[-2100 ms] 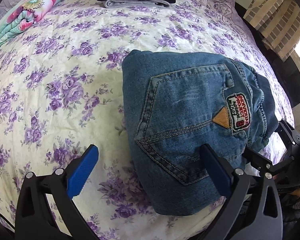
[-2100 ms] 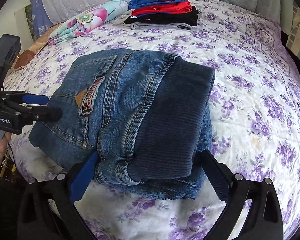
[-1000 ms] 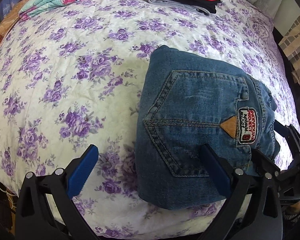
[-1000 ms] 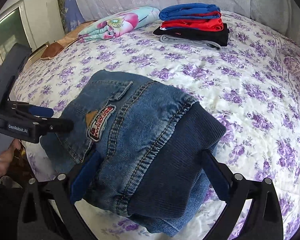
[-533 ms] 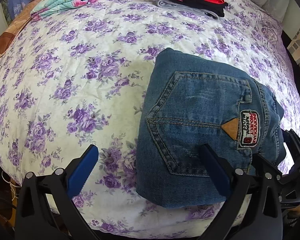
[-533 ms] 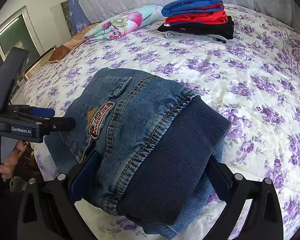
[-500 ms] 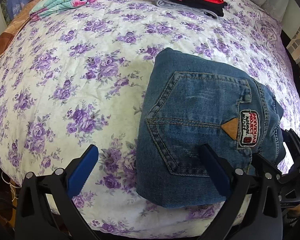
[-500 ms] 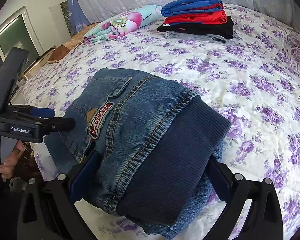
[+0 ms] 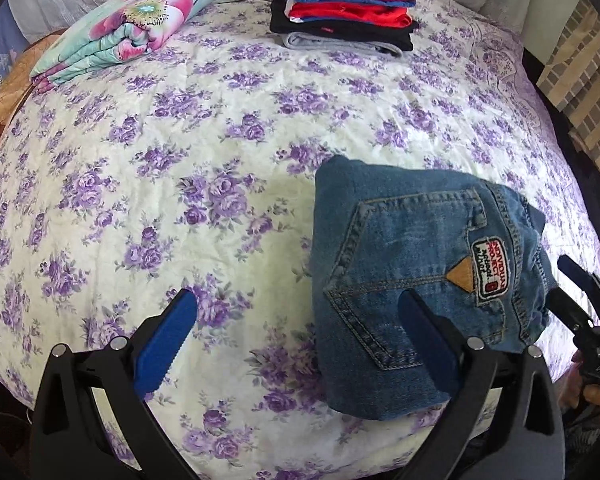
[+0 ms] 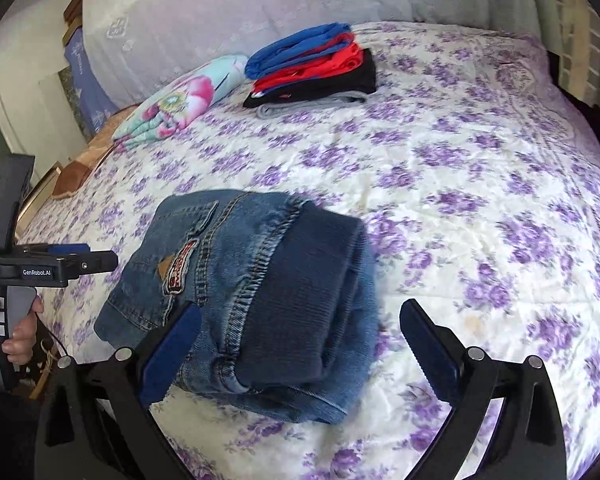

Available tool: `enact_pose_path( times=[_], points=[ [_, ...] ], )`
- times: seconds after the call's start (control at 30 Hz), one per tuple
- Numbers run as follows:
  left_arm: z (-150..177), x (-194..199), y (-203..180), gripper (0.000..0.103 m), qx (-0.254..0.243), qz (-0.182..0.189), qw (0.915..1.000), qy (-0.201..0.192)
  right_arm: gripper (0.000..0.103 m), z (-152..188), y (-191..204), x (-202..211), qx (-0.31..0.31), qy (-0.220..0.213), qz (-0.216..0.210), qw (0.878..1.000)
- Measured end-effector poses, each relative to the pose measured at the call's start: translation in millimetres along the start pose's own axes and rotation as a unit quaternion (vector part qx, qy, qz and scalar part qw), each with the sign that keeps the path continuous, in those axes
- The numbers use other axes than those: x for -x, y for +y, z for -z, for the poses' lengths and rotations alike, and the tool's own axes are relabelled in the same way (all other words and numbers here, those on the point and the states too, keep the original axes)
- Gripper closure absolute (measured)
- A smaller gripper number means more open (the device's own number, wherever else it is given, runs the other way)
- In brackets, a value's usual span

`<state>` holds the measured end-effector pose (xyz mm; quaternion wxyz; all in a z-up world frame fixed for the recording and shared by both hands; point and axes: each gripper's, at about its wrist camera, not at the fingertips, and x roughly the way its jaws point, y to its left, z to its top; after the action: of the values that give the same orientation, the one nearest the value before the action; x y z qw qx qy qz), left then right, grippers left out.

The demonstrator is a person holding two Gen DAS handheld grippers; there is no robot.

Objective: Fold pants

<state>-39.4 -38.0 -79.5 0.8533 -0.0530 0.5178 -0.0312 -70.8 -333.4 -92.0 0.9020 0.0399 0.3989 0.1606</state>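
The folded blue jeans [image 9: 412, 264] lie in a compact bundle near the front edge of the bed, back pocket and patch facing up. In the right wrist view the jeans [image 10: 260, 296] show their dark ribbed waistband toward me. My left gripper [image 9: 296, 340] is open, its right finger over the bundle's near left part, nothing held. My right gripper [image 10: 300, 344] is open, drawn back from the waistband end, its left finger beside the denim. The left gripper [image 10: 80, 262] also shows at the left of the right wrist view, and the right gripper's fingers [image 9: 580, 284] at the right of the left wrist view.
The bedspread [image 9: 180, 160] is white with purple flowers. A stack of folded clothes [image 9: 344, 20], blue, red, black and grey, sits at the far side. A folded floral quilt [image 9: 132, 28] lies far left. A hand [image 10: 20, 332] holds the left gripper's handle.
Both grippers have pulled back and up from the folded jeans, which stay put. The right gripper's view has swung right, so the bundle now sits left of centre.
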Motion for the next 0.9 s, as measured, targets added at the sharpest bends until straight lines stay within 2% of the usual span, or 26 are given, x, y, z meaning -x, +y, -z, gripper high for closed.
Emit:
enact_pose_path(
  times=[0.1,0.2,0.43,0.5,0.63,0.77,0.9],
  points=[
    [-4,0,14,0.005,0.015,0.025,0.9996,0.003,0.003,2,-21,32,-0.037,-0.036,0.028,0.998],
    [-5,1,23,0.005,0.010,0.032,0.9995,-0.002,0.003,3,-46,66,-0.077,-0.067,0.058,0.993],
    [-8,13,41,0.005,0.005,0.053,0.9985,-0.015,0.003,10,-103,154,-0.190,-0.153,0.091,0.966],
    [-10,17,46,0.005,0.008,0.065,0.9977,-0.017,0.003,11,-110,169,-0.213,-0.169,0.078,0.959],
    [-14,18,46,0.005,0.013,0.091,0.9957,-0.010,0.003,12,-109,170,-0.249,-0.179,0.003,0.952],
    [-21,7,34,0.005,0.016,0.109,0.9939,0.005,0.003,9,-106,126,-0.258,-0.136,-0.048,0.955],
    [-28,-6,22,0.005,0.025,0.116,0.9925,0.028,0.003,0,-119,71,-0.287,-0.075,-0.103,0.949]
  ],
)
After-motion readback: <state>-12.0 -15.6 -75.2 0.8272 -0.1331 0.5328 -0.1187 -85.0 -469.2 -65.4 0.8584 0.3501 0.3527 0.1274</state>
